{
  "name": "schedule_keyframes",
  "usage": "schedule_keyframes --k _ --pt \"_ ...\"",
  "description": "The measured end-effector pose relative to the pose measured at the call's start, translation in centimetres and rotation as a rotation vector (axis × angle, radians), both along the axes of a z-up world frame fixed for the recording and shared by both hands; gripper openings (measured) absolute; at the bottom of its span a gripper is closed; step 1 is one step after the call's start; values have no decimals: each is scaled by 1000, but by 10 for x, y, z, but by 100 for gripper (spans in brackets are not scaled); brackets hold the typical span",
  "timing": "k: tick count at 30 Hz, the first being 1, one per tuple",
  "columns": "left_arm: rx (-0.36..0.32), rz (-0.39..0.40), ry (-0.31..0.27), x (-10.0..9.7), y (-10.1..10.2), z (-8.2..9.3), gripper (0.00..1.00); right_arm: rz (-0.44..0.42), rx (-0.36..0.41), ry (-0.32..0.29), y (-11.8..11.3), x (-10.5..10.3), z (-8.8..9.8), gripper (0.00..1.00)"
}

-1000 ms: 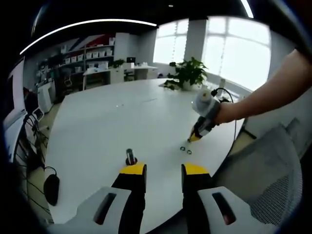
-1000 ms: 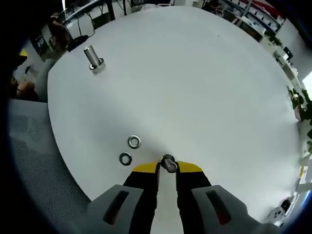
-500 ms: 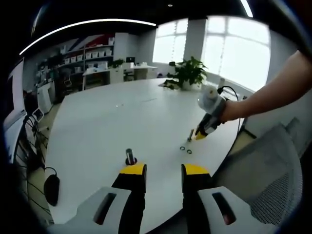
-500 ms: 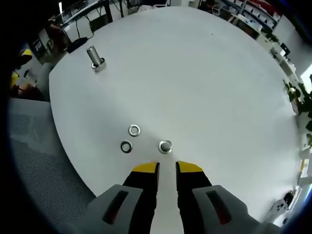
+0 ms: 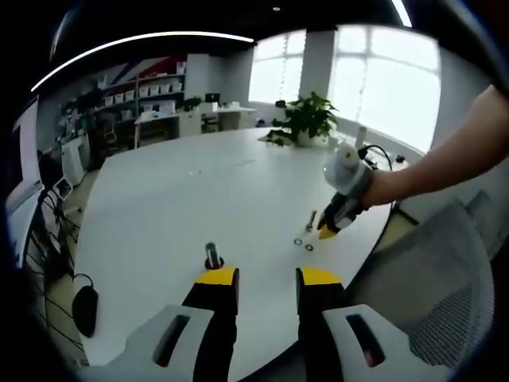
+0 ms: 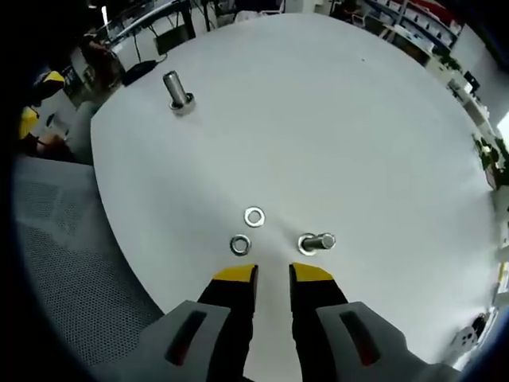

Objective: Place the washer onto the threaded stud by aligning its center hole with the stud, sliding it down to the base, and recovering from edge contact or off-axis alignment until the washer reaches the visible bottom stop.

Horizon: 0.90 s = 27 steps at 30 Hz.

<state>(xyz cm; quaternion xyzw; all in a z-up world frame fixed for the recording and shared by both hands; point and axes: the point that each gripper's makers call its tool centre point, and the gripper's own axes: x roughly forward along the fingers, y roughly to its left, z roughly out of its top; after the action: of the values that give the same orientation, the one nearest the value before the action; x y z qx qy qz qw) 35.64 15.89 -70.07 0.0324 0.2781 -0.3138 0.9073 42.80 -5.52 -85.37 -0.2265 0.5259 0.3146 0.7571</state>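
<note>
Two flat metal washers lie on the white round table, just beyond my right gripper. That gripper is open with nothing between its yellow tips. A short threaded stud stands on its head just ahead of the right-hand tip. A second stud stands far off near the table's edge. In the left gripper view this second stud rises right beyond my left gripper, which is open and empty. The right gripper hovers there over both washers, close by the short stud.
A grey mesh chair stands at the table's near edge, under the person's arm. A potted plant sits at the far side of the table. Shelves and desks line the back of the room.
My right gripper let go of the short stud, left it standing beside the washers, and drew back a little. The left gripper has stayed where it was.
</note>
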Motion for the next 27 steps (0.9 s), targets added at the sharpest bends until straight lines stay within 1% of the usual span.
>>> schedule_keyframes --k 2,3,6,9,13,16,20,23,24,27 --pt "-4 8 16 1 2 -3 26 18 -6 2 3 -2 -1 20" --pt "-7 6 22 1 1 -3 26 18 5 3 7 -3 0 20" --pt "-8 -11 17 0 -3 -2 27 22 18 3 13 -4 -1 21" --pt "14 -17 16 -3 -4 -4 27 36 21 10 19 -5 -3 21" --pt "-11 7 15 2 1 -1 27 41 27 19 24 -5 -7 22" --pt "-10 11 21 0 2 -3 27 68 9 22 27 -6 -11 22" --pt "-8 6 11 1 0 -1 27 79 0 30 31 -7 -13 22" --pt "-14 5 11 1 0 0 27 106 -27 36 30 -9 -17 22" --pt "-13 4 11 1 0 -1 27 116 -31 25 30 -8 -16 22" --pt "-8 -4 9 0 -2 -1 27 101 -28 33 30 -9 -15 22"
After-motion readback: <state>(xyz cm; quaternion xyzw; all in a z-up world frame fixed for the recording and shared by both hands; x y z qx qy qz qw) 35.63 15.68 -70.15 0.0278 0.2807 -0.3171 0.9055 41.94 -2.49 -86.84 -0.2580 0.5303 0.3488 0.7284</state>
